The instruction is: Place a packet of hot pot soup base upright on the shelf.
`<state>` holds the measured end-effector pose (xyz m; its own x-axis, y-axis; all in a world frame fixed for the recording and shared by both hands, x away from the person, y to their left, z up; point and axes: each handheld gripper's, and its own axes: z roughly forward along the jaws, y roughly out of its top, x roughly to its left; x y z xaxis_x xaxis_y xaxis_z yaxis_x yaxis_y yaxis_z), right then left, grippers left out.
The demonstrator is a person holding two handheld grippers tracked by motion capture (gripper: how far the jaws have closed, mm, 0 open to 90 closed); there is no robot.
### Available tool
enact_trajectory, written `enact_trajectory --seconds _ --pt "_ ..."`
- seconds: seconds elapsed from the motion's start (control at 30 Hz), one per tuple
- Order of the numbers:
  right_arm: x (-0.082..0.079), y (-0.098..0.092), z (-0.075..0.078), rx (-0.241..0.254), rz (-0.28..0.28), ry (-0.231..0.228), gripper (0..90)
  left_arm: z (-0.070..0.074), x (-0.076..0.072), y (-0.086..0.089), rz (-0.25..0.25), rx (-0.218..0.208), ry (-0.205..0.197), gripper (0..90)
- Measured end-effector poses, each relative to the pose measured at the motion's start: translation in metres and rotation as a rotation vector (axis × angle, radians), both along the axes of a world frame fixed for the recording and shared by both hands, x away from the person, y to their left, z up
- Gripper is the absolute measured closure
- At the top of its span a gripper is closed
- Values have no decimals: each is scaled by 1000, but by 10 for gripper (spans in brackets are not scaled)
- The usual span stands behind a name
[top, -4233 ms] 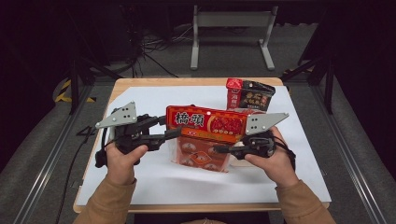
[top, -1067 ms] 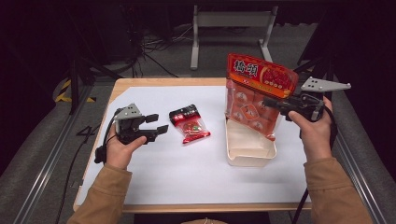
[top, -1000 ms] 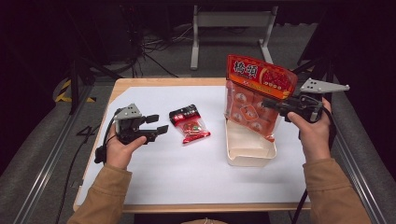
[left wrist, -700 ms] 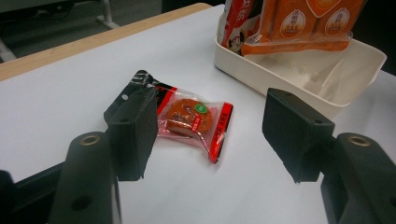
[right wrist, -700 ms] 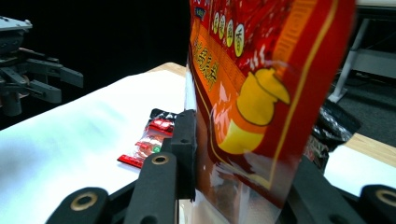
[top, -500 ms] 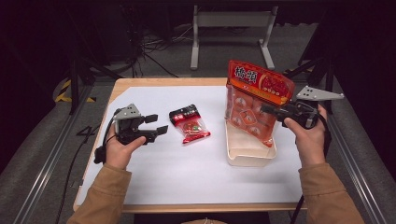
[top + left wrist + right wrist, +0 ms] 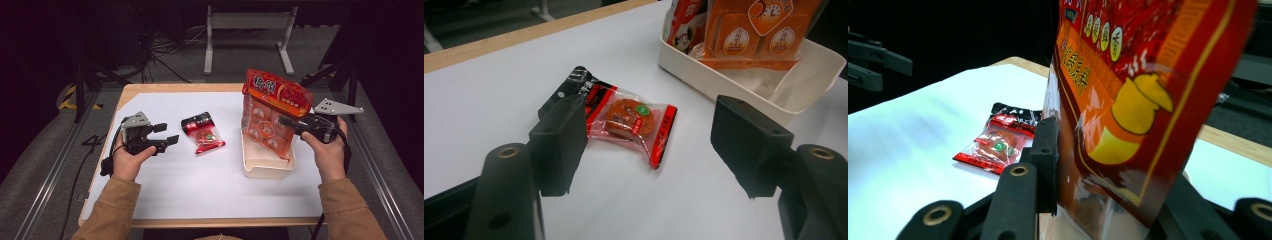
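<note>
Right gripper (image 7: 287, 121): clamped on big red-orange bag (image 7: 272, 112), pads pinching its edge, seen close in right gripper view (image 7: 1083, 200). Bag held upright, slightly tilted, lower end down inside cream tray (image 7: 267, 167). Top band of bag (image 7: 1148, 100): large Chinese characters, white on red in high view, not readable beyond that; row of small round gold-lettered characters and a yellow pot-like drawing, seen past the jaws. Clear lower part showing separate orange packs. From left gripper view, bag's (image 7: 744, 35) inner packs carry a clock-like badge with a figure like "5" and small Chinese print, too fine to read; a cartoon face on the side panel next to it.

Left gripper (image 7: 167, 135): jaws standing wide and just been opening further, nothing between the pads; held level, low over the white table sheet (image 7: 200, 190). In left gripper view (image 7: 649, 145), small red snack packet (image 7: 624, 120) lying flat on sheet just ahead of jaws, nearer the left-hand jaw, not touched. Packet (image 7: 202, 132): black top strip with white writing, too small to read; clear window showing a round brown piece with a green sticker. Same packet (image 7: 995, 142) ahead and left of right gripper's jaws, well apart from them.

Tray (image 7: 774, 85) beyond left gripper's right-hand jaw, farther than packet.
</note>
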<state>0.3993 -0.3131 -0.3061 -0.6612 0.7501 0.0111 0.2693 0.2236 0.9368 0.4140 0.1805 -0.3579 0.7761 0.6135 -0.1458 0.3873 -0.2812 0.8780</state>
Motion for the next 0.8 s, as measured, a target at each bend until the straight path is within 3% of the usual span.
enact_trajectory --seconds 0.13,0.33,0.4,0.5,0.8 --pt "0 2 -7 -13 -4 18 705 -1 0 -2 -9 -16 23 331" --pt "0 8 -12 -26 5 11 705 -3 -1 -3 -4 -15 12 320" --pt "0 9 -15 -26 3 11 705 -6 -2 -3 15 -33 1 318" --pt "-1 9 -19 -24 7 13 705 -8 -1 -2 20 -34 25 269" --pt "-3 16 -32 -66 21 -4 704 -10 -1 -3 48 -41 -19 168"
